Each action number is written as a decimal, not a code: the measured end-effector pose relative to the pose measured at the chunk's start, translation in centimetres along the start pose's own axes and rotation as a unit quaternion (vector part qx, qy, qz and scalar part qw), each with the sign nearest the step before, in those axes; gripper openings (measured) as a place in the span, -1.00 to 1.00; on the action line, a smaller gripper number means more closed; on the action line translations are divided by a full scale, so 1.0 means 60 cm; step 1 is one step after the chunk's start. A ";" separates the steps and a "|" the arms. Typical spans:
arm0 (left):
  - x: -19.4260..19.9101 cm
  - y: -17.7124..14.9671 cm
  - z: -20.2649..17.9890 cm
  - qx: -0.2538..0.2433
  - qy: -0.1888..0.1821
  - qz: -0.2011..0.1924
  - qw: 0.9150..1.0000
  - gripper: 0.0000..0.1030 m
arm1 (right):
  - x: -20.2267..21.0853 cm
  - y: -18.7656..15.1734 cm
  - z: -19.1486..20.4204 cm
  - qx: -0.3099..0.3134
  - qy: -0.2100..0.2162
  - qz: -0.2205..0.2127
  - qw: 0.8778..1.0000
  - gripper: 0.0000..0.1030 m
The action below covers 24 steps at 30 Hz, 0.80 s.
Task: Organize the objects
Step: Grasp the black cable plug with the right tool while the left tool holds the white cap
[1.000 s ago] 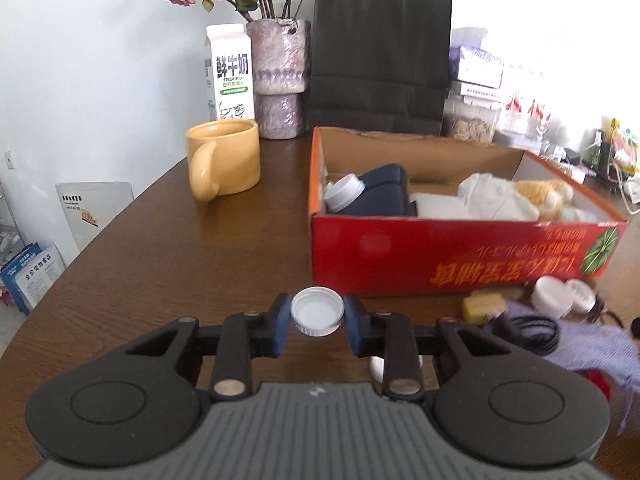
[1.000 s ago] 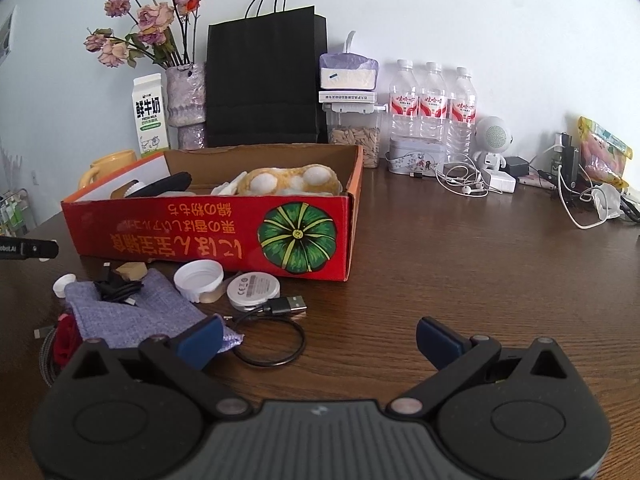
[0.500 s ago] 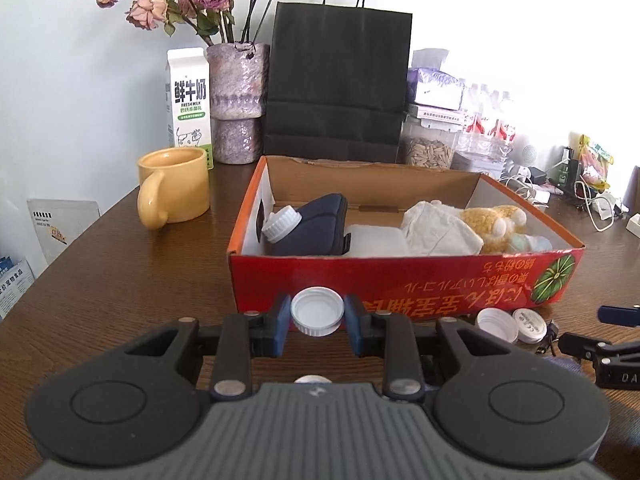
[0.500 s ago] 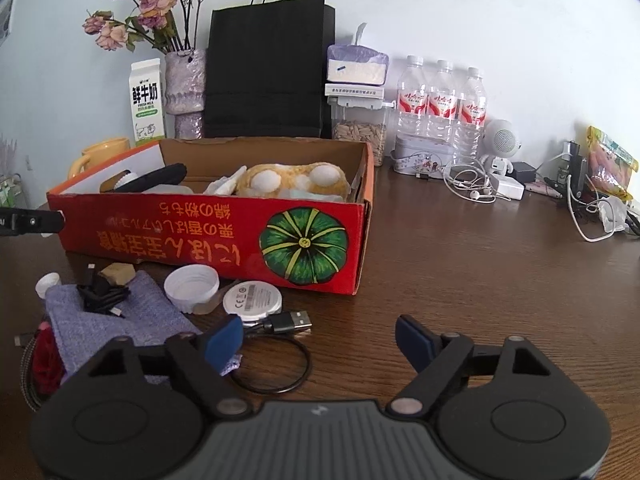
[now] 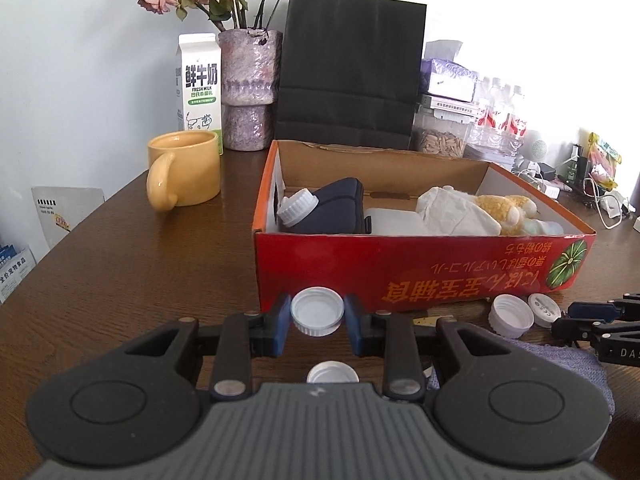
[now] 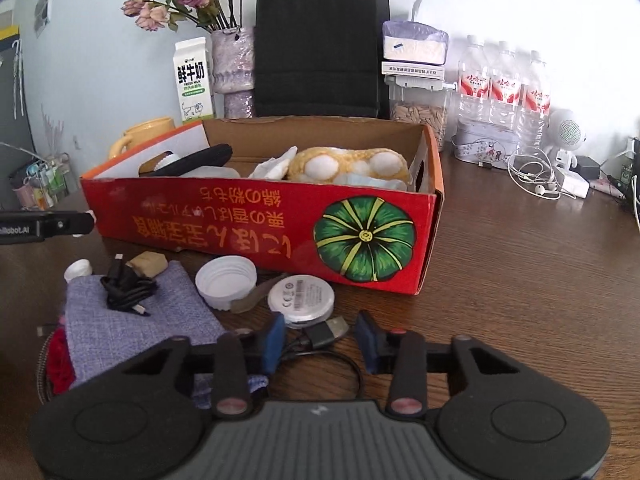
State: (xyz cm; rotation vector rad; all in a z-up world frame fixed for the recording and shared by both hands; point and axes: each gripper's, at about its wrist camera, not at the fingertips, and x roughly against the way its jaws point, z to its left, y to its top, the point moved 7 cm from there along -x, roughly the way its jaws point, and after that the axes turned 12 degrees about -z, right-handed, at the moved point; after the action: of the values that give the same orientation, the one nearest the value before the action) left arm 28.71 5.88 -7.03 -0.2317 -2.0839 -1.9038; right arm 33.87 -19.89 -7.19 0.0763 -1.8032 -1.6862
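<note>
Left wrist view: left hand-held gripper [image 5: 318,320] pinches a small white bottle cap [image 5: 317,316] by its rim, clear of the desk [image 5: 120,280]. Cap looks light, rigid, smooth plastic; a rim grip could slip if it tilts. Red cardboard box [image 5: 400,276] sits just beyond at 12 o'clock, holding a navy bottle [image 5: 332,212], tissue and a plush toy.

Right wrist view: right hand-held gripper [image 6: 320,338] has just been closing; its jaws now stand narrow around the USB plug [image 6: 326,332] of a black cable [image 6: 348,364], pads apparently not yet pressing. Plug is the stiff part, so grip there; the cable is limp and will trail. At 12 o'clock, a round white charger puck [image 6: 301,296]: flat and slick, take it across the edges. At 11 o'clock, a large white lid [image 6: 226,282], then purple cloth [image 6: 140,320]: soft, pinch a fold.
</note>
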 end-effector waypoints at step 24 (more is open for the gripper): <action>0.006 -0.002 -0.001 -0.002 0.002 -0.008 1.000 -0.43 | 0.078 0.037 -0.004 -0.020 -0.033 -0.120 0.992 -0.55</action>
State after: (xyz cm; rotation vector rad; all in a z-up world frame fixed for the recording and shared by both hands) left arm 28.32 5.77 -7.03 -0.2121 -2.0857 -1.9176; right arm 31.18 -21.88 -3.26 0.2301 -1.8697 -1.9102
